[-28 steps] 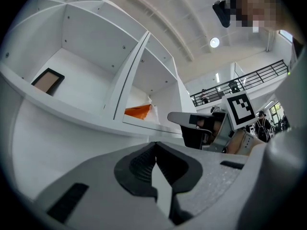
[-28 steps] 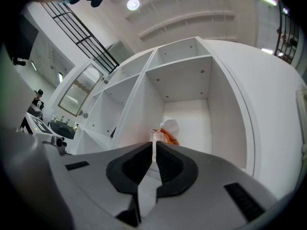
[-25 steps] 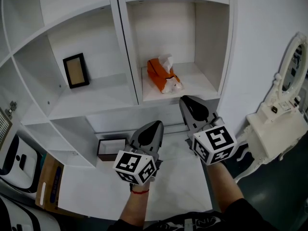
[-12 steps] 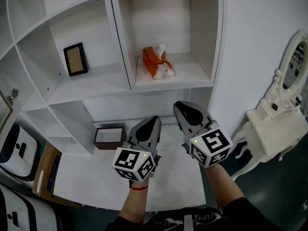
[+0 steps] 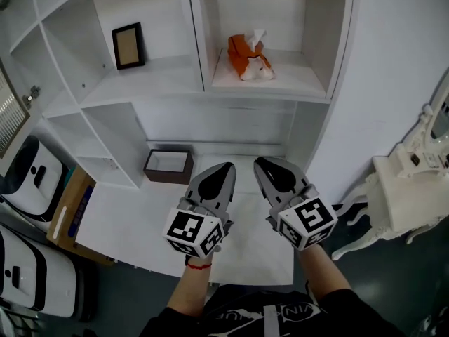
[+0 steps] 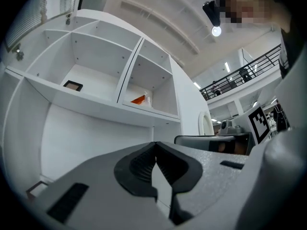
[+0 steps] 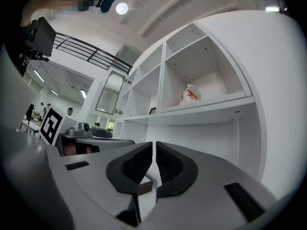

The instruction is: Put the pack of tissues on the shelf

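The orange pack of tissues (image 5: 248, 56) lies in the right-hand compartment of the white shelf (image 5: 266, 90), a white tissue sticking up from its top. It shows small in the left gripper view (image 6: 139, 99) and in the right gripper view (image 7: 190, 95). Both grippers hang well below and in front of the shelf, side by side over a white surface. My left gripper (image 5: 223, 168) is shut with nothing in it, jaw tips meeting (image 6: 155, 144). My right gripper (image 5: 264, 163) is shut and empty too, pads together (image 7: 153, 145).
A small dark picture frame (image 5: 128, 45) leans in the compartment to the left of the tissues. A dark open box (image 5: 168, 166) sits low under the shelf. White and black appliances (image 5: 28, 181) stand at the left, ornate white furniture (image 5: 410, 188) at the right.
The view has pulled back from the shelf, so the tissues now sit higher and farther away. Both shut grippers have drawn down and back from the compartment and moved closer together.
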A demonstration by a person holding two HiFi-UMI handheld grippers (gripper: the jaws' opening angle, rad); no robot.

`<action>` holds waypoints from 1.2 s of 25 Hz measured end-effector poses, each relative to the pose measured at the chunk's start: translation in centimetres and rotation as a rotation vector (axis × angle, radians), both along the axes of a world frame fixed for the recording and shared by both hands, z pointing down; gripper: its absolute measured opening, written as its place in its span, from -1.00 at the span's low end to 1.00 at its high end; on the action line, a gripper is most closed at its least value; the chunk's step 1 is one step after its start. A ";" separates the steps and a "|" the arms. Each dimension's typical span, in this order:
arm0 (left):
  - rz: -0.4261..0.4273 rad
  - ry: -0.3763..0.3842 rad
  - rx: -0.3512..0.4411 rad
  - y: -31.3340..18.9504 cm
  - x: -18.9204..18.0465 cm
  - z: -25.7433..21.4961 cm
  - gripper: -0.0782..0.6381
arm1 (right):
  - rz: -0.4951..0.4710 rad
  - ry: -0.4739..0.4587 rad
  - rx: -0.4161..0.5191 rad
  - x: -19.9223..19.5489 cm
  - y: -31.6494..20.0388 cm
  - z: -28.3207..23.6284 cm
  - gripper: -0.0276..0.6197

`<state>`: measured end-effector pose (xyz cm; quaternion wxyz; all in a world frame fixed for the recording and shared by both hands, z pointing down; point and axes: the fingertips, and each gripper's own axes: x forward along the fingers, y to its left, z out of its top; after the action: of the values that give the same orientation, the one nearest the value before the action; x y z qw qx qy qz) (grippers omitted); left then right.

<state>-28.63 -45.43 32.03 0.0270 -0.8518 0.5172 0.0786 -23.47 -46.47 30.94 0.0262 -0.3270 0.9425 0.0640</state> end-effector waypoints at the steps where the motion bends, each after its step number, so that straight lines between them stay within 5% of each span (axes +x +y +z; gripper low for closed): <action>1: -0.004 -0.008 -0.001 0.3 0.1 0.4 -0.76 | -0.011 0.001 -0.004 0.0 0.3 0.5 -0.84; 13: -0.047 -0.043 -0.022 3.0 2.1 5.6 -0.76 | -0.080 0.030 -0.088 0.5 3.7 7.0 -0.84; 30: -0.099 0.005 -0.129 8.1 2.4 12.2 -0.76 | -0.097 0.031 -0.191 2.1 8.2 12.0 -0.84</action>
<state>-26.19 -37.37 44.18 -0.0255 -0.8251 0.5625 0.0459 -21.39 -38.29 42.94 -0.0166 -0.2810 0.9593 -0.0225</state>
